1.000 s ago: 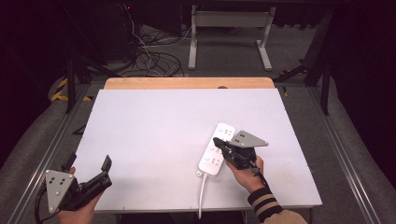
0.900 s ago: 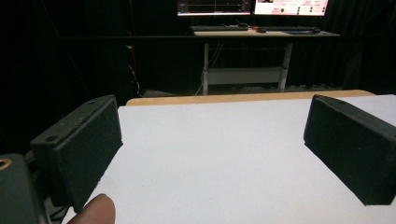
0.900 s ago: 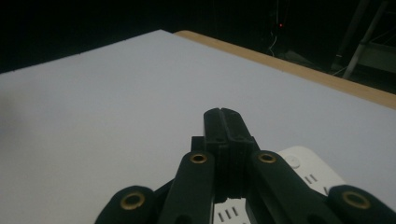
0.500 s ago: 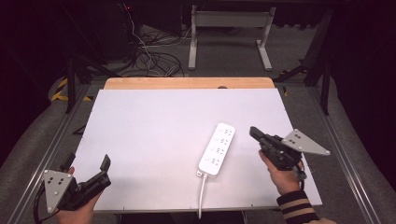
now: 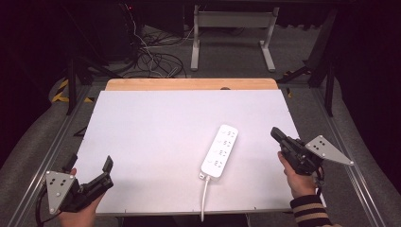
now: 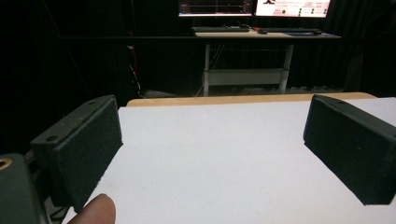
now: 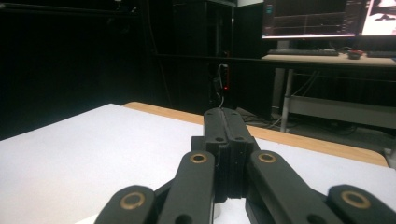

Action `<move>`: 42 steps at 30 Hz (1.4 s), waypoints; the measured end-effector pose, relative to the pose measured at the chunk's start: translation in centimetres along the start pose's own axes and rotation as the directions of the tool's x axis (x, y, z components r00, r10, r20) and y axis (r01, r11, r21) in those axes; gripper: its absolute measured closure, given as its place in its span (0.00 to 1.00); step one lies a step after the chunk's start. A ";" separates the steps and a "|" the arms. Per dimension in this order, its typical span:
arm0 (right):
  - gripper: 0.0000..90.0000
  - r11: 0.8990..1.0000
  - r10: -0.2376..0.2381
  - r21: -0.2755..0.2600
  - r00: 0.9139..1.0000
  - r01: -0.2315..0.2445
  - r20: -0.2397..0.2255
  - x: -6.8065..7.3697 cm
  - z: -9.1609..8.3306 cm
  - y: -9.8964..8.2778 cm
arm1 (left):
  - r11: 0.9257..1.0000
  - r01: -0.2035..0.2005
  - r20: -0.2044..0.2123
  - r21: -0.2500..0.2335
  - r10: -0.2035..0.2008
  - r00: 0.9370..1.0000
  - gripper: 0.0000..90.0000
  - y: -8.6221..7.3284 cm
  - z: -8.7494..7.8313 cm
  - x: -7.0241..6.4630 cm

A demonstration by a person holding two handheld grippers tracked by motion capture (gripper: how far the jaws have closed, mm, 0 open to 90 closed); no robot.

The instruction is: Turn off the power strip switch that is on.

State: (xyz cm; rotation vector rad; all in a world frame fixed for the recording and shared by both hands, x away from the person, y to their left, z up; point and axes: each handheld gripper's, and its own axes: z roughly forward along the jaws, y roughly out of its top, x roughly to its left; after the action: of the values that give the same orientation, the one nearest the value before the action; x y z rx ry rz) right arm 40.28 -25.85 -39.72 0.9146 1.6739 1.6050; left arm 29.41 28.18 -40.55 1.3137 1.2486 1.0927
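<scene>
- Now the right gripper sits off to the right of the white plastic power strip, near the right edge of the white table top; a second ago it was directly on the strip's far end, half a second ago already clear of it.
- Jaws of the right gripper: pressed together, nothing between them. The right gripper view confirms this, the two black pads meeting flat against each other with bare table beyond.
- Power strip: lies flat on the table, right of centre, long axis running from the near edge up and slightly right, sockets up. Its white cord leaves the near end and drops over the near table edge. Position matches the frame half a second back; compared with a second ago it looks little shifted, if at all.
- Left gripper: parked at the near left corner, same place as in both earlier frames. Jaws spread wide; the left gripper view shows the two black pads well apart with empty white surface between.
- Reading: contact with the strip is over; the right hand has released or finished nudging it and backed off. Judged as end of a placing or positioning step, both grippers apart from the strip.
</scene>
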 end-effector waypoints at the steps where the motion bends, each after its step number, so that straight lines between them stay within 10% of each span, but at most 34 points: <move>1: 1.00 1.000 -0.006 -0.001 1.000 0.006 0.011 -0.1 0.1 -0.2 | 1.000 0.004 0.000 -0.002 -0.004 1.000 0.05 0.0 0.0 0.0; 9: 0.94 0.999 0.027 -0.025 0.996 -0.025 0.083 -0.7 -0.3 -1.2 | 1.000 0.000 0.003 -0.003 0.000 1.000 0.05 0.1 0.1 0.0; 12: 0.76 0.999 0.038 -0.037 0.994 -0.035 0.099 -1.1 -0.4 -1.4 | 1.000 0.000 0.005 -0.002 0.000 1.000 0.05 0.1 0.1 -0.1; 15: 0.36 0.996 0.071 -0.059 0.983 -0.061 0.171 -1.4 -0.1 -1.6 | 1.000 0.002 0.006 -0.002 -0.002 1.000 0.05 0.0 0.1 -0.1; 21: 0.12 0.993 0.114 -0.041 0.971 -0.108 0.210 -1.8 0.3 -1.9 | 1.000 0.000 0.010 0.001 0.000 1.000 0.05 0.0 0.1 -0.1; 42: 0.09 0.995 0.097 0.019 0.975 -0.103 0.200 -1.5 0.7 -2.2 | 1.000 -0.002 0.024 0.001 0.002 1.000 0.05 0.1 0.5 -0.4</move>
State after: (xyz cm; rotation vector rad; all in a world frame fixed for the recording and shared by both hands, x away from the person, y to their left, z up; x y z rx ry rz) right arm 41.62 -26.76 -41.96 1.1507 1.5380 1.5024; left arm 29.88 27.74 -40.52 1.3249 1.2307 1.0747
